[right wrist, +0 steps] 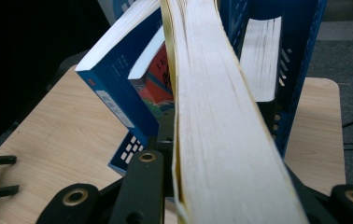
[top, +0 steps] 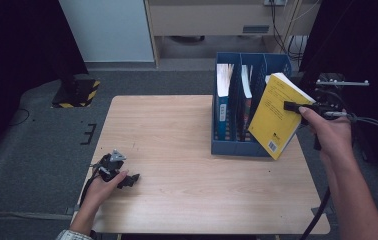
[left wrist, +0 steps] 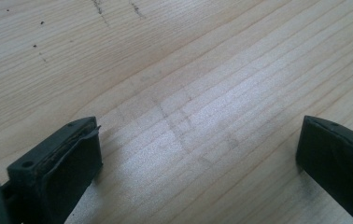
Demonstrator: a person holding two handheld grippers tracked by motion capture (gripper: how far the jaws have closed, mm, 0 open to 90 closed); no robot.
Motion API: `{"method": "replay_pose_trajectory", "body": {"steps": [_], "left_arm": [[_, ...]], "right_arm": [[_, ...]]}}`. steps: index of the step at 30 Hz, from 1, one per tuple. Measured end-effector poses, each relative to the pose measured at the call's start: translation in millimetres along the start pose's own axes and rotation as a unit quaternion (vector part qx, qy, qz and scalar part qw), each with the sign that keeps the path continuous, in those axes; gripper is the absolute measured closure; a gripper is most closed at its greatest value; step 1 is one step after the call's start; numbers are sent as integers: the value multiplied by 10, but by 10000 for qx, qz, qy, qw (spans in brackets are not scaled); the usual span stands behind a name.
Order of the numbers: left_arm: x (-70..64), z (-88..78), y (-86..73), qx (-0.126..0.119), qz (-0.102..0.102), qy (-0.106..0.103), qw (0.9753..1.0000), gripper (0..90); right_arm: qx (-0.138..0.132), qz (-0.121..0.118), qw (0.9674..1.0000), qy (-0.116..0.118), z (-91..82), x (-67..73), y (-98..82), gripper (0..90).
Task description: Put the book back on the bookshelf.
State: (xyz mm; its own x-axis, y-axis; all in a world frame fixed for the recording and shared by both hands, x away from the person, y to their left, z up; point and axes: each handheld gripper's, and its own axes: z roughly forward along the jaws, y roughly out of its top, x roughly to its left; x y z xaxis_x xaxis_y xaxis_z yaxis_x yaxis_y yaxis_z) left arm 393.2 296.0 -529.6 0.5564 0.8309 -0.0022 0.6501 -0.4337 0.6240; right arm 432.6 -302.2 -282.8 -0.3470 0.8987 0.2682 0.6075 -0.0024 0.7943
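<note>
A blue plastic file rack with upright slotted dividers (top: pixel 237 147) stands on the right half of the pale wood-grain table (top: pixel 177 150). A blue-covered paperback (top: pixel 223 100) fills its left compartment and a thinner book with a red and blue cover (right wrist: pixel 158 77) stands in the next one. The rack's right wall and dividers sit directly behind the thick yellow paperback book (top: pixel 277 115), close against its far corner.

The right gripper (top: pixel 297 106) is clamped on that yellow book, its black jaws pressing both covers near the fore-edge. The book hangs tilted in the air at the rack's right front, above the table's edge. In the right gripper view its cream page block (right wrist: pixel 221 130) runs away between the jaws, matte and finely lined.

The left gripper (top: pixel 127 180) rests low on the table's near left corner, jaws spread wide with bare wood between them.
</note>
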Motion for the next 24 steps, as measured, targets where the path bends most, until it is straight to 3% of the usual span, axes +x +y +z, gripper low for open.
{"method": "replay_pose_trajectory", "body": {"steps": [10, 24], "left_arm": [[-8, 1, -2, -21, -21, 1, 10000, 0], [-10, -2, -1, -8, 11, -7, 10000, 0]], "right_arm": [[-52, 171, 9997, -168, 138, -41, 63, 751], [-77, 147, 9981, -590, 481, 139, 242, 750]]}}
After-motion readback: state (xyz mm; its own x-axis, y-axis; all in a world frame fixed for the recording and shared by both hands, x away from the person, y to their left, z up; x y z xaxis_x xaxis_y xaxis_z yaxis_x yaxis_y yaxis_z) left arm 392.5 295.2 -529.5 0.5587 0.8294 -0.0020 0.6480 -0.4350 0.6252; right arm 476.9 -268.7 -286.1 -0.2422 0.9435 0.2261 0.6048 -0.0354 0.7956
